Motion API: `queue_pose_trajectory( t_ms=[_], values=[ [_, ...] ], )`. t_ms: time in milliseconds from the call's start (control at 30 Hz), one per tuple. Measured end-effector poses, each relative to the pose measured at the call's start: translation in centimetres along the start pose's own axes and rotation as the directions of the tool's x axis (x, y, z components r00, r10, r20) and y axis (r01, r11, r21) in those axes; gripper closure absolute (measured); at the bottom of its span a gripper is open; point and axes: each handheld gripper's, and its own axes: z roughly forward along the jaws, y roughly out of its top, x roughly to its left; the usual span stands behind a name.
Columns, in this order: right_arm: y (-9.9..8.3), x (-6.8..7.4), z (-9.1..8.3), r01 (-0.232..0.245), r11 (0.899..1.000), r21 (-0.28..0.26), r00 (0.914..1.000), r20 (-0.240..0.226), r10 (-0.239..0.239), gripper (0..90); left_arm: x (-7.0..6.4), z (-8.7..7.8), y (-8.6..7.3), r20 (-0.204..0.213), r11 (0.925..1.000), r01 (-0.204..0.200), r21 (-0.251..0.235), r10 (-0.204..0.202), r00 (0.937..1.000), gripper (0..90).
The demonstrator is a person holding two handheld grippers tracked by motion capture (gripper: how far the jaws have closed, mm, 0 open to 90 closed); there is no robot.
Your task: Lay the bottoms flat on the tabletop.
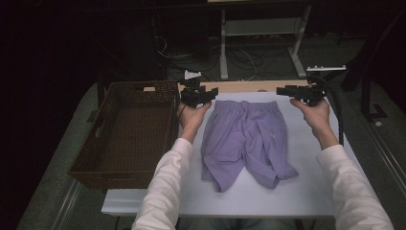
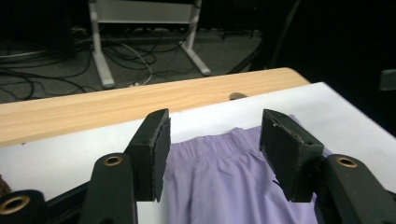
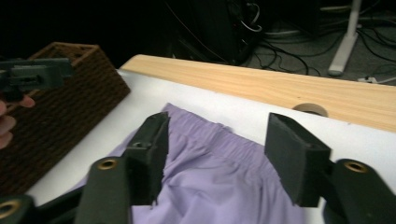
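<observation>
Both grippers, left [image 1: 198,97] and right [image 1: 301,93], hover with jaws apart, grasping nothing, at the shorts' [image 1: 245,139] far waistband. Risk: pinching one fabric layer only, so the shorts sag on lifting.

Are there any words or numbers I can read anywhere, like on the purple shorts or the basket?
None: no words, numbers or labels can be read.
The purple shorts are plain, with no tag or print showing.
The brown basket has no label.
The left gripper and right gripper carry no readable marking.

soft matt cloth shorts [image 1: 246,139], woven wicker basket [image 1: 125,136]
</observation>
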Motion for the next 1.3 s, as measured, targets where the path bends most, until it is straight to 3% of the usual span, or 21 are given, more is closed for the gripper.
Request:
queue_pose_trajectory(
  t_ms=[167, 367, 533, 933, 1300],
  values=[
    [-1.0, 1.2, -0.8, 0.011, 1.000, -0.004, 0.9992, -0.038, -0.011, 33.0, -1.0, -1.7, -0.6, 0.045, 0.9999, -0.011, -0.007, 0.012, 0.9989, 40.8],
    [-2.6, 3.0, -1.5, 0.041, 0.999, 0.008, 0.9959, -0.081, -0.040, 29.8, -1.9, -3.7, -1.9, 0.070, 0.9987, -0.050, -0.001, 0.050, 0.9963, 39.5],
    [-3.5, 4.5, -1.5, 0.062, 0.998, 0.021, 0.9914, -0.117, -0.059, 28.7, -2.0, -5.1, -3.2, 0.102, 0.9989, -0.046, 0.006, 0.045, 0.9937, 38.7],
    [-4.4, 8.9, -0.9, 0.152, 0.988, 0.039, 0.9684, -0.206, -0.141, 28.7, -2.2, -6.8, -5.0, 0.144, 0.9991, -0.027, 0.034, 0.022, 0.9893, 35.2],
    [-5.9, 12.2, 1.3, 0.213, 0.972, 0.100, 0.9428, -0.282, -0.177, 28.9, -1.6, -6.2, -6.8, 0.130, 0.9959, -0.008, 0.090, -0.004, 0.9915, 33.9]
  ],
)
